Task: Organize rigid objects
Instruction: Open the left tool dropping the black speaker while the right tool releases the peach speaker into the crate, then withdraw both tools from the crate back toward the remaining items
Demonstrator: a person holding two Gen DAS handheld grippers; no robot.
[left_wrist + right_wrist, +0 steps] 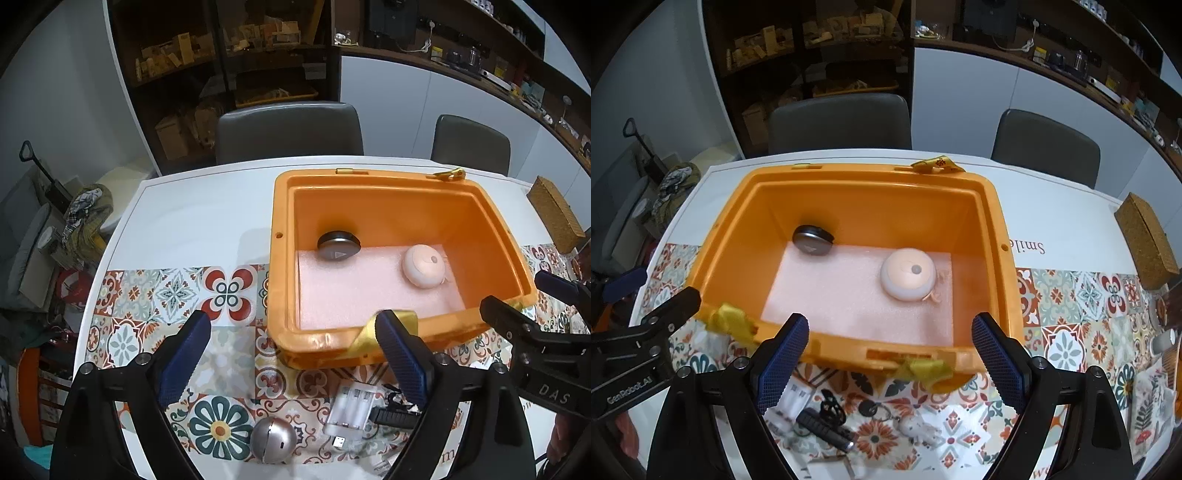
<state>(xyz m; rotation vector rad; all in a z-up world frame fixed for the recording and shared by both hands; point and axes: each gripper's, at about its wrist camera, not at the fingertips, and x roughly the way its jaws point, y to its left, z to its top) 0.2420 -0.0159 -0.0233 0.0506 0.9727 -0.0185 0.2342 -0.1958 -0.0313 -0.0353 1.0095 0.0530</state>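
Observation:
An orange bin (280, 258) (993, 236) stands on the table with a pink foam liner. Inside lie a black round device (338, 247) (812, 240) and a pale round dome-shaped device (424, 266) (908, 275). My left gripper (291, 332) is open and empty, at the bin's near left corner. My right gripper (890, 336) is open and empty, over the bin's near rim. In front of the bin lie a silver ball (273, 439), a white battery holder (351, 410), a black flashlight (825, 430), a key ring (871, 410) and a small white figure (919, 428).
A patterned tile mat (166, 295) covers the near table. A woven box (557, 214) (1145, 240) sits at the right edge. Two grey chairs (288, 133) stand behind the table. Yellow tape (731, 321) hangs on the bin's rim.

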